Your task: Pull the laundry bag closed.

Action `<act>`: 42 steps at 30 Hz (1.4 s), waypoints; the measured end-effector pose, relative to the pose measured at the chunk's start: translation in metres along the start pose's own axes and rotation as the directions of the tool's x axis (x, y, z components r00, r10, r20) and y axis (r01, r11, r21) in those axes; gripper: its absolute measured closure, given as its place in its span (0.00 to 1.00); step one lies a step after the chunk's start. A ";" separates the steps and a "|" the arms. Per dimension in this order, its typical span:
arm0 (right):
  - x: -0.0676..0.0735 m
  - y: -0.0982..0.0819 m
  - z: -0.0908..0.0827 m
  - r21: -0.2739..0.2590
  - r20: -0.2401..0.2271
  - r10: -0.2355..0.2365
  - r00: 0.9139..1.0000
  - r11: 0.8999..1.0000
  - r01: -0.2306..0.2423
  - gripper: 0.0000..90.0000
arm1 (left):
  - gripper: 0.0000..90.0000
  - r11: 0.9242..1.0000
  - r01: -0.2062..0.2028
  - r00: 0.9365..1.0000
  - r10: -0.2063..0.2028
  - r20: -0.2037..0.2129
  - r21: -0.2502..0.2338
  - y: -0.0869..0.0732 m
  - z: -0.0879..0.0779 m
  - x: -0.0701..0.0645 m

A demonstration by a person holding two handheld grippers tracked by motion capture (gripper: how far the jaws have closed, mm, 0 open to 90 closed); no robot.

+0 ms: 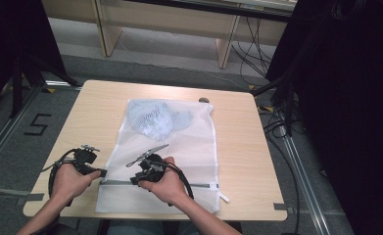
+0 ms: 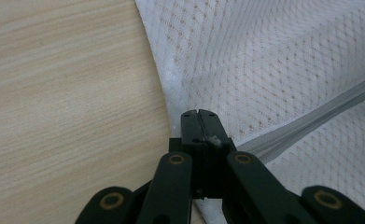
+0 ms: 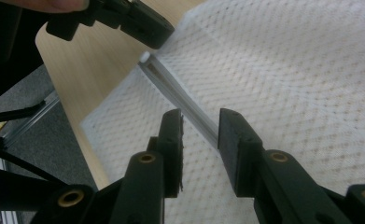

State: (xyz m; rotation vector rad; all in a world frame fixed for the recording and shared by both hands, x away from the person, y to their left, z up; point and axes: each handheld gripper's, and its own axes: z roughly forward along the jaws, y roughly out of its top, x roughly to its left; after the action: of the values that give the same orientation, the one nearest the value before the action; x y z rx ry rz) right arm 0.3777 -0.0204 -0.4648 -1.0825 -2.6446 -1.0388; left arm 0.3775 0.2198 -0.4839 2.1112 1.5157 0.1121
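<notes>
On a pale wooden tabletop (image 1: 238,147) ringed by grey floor, black drapes and loose cables, I see a white mesh laundry bag (image 1: 189,147) lying flat, bluish clothing (image 1: 159,117) blurred inside its far end. My left claw (image 2: 201,114) is pressed together, pinching the bag's left edge where the grey zipper (image 3: 180,95) ends. My right claw (image 3: 200,126) stands spread, straddling the zipper. A small dark object (image 1: 203,100) beyond the bag is too small to identify.

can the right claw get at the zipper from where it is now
Probably yes: the right claw is open with its jaws on either side of the zipper on the mesh bag, nothing between them.
</notes>
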 end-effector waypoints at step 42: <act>0.029 0.026 0.063 0.046 -0.072 0.011 0.997 0.999 -0.008 0.77 | 0.99 0.996 0.023 1.000 -0.025 0.017 0.086 -0.001 0.008 0.005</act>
State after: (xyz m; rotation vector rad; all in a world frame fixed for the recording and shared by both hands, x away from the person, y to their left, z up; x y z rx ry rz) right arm 0.3825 0.0497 -0.4893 -1.0275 -2.5912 -0.9905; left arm 0.3814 0.2222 -0.4922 2.1540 1.5599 0.0192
